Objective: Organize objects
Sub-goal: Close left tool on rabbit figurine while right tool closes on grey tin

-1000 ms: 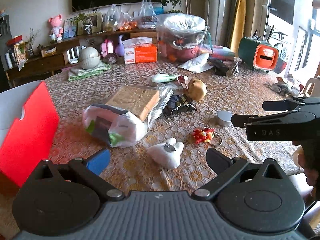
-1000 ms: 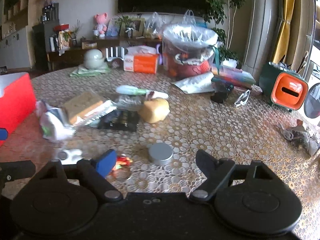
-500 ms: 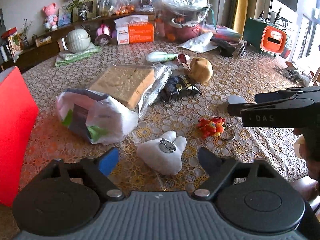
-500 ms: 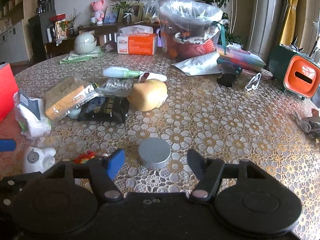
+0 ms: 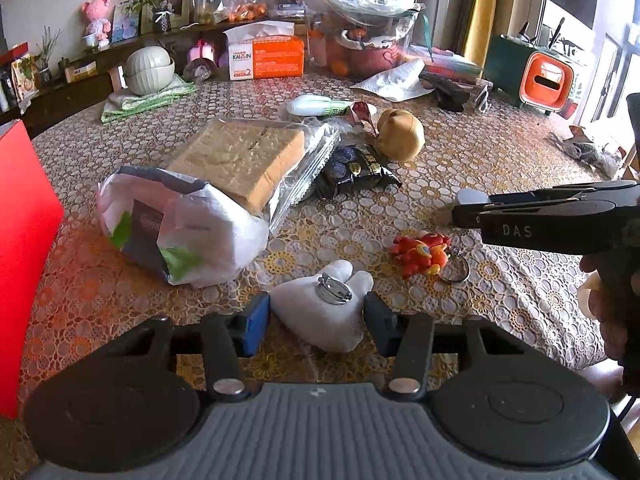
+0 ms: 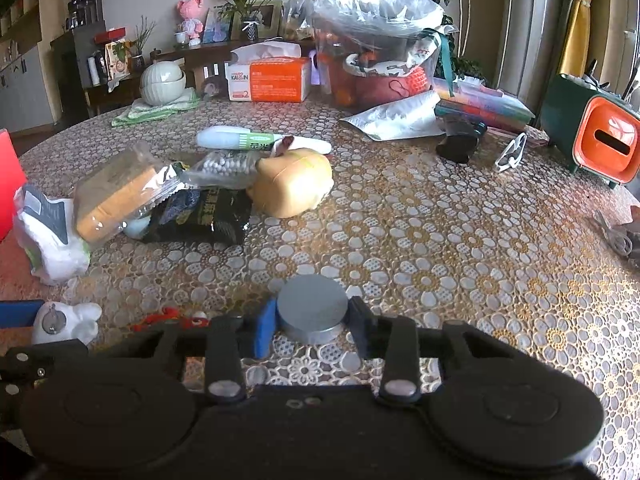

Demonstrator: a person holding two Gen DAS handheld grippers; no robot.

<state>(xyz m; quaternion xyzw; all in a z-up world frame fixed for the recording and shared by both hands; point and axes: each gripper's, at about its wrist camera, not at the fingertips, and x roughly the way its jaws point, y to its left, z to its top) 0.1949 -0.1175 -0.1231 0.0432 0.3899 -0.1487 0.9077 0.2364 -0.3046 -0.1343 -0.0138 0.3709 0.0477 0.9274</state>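
Observation:
On the lace tablecloth lies a white plush rabbit brooch (image 5: 304, 314) with a metal pin on top. My left gripper (image 5: 315, 322) is shut on it, its blue and black pads pressing its two sides. My right gripper (image 6: 313, 320) is shut on a round grey tin (image 6: 312, 302), which rests on the cloth. The left wrist view shows the right gripper (image 5: 460, 216) side-on at the right, held by a hand, with the tin (image 5: 470, 196) peeking out behind its tip. A red dragon keychain (image 5: 420, 254) lies between the two.
A red box (image 5: 24, 240) stands at the left edge. Beyond the grippers lie a white plastic bag (image 5: 180, 232), a cracker pack (image 5: 244, 156), a black snack packet (image 5: 356, 172) and a tan plush (image 5: 402, 134). An orange tissue box (image 5: 264, 58) and bagged goods sit at the back.
Both grippers moved forward and down to the table. The left one narrowed from wide open onto the white rabbit, the right one onto the grey tin.

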